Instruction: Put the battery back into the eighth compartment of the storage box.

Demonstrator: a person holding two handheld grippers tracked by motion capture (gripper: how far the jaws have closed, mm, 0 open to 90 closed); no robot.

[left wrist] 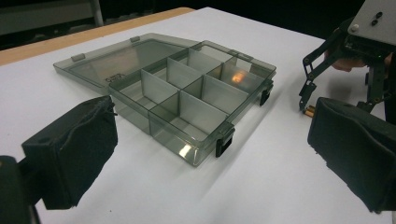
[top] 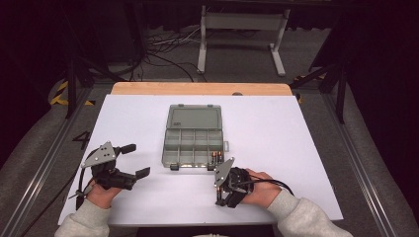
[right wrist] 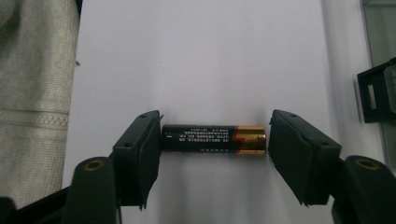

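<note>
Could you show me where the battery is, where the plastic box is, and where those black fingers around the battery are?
battery [right wrist: 214,139], right gripper view, middle of its black body.
plastic box [top: 192,163], high view, front wall of the tray.
fingers [right wrist: 140,154], right gripper view, the pad at the battery's black end.

place: lab | we are seeing cables [top: 163,49] trailing on the floor behind the white table [top: 276,128], amid dark surroundings
</note>
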